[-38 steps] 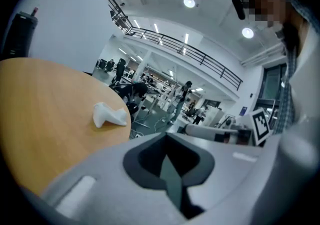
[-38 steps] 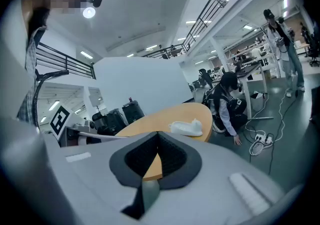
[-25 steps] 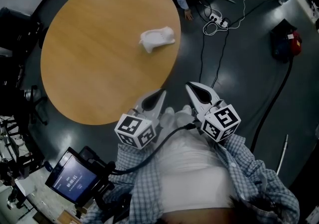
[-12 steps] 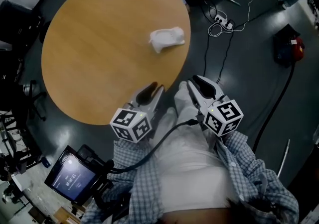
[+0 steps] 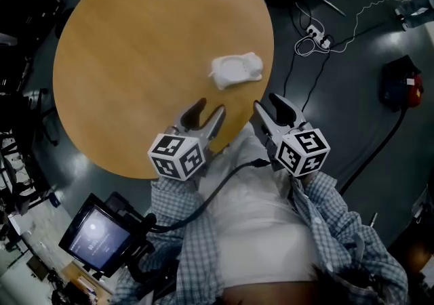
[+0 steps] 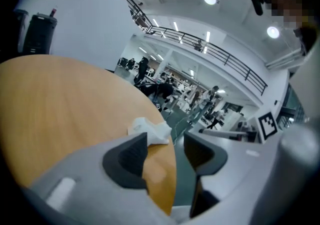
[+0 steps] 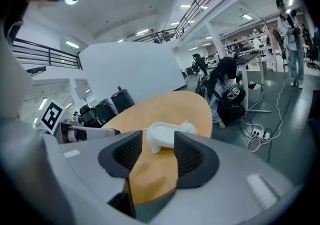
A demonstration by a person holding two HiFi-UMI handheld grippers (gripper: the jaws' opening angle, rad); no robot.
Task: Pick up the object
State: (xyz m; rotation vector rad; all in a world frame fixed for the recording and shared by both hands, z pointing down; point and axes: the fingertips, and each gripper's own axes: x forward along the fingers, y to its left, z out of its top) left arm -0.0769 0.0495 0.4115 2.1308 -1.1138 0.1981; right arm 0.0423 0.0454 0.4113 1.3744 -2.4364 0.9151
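Observation:
A small white moulded object (image 5: 235, 70) lies near the right edge of the round wooden table (image 5: 129, 59). My left gripper (image 5: 205, 112) hovers over the table's near edge, just short of the object (image 6: 150, 130); its jaws are opening with nothing between them. My right gripper (image 5: 271, 109) hangs beside the table's rim, over the floor. Its jaws are opening too, and the white object (image 7: 167, 134) shows beyond them, not between the pads.
Cables and a power strip (image 5: 315, 31) lie on the dark floor right of the table. A black and red bag (image 5: 401, 87) sits at the far right. A small screen (image 5: 91, 237) hangs at my lower left. People crouch beyond the table (image 7: 225, 89).
Both grippers have gone from shut to open. They have moved forward toward the table, and the white object now lies closer to their tips.

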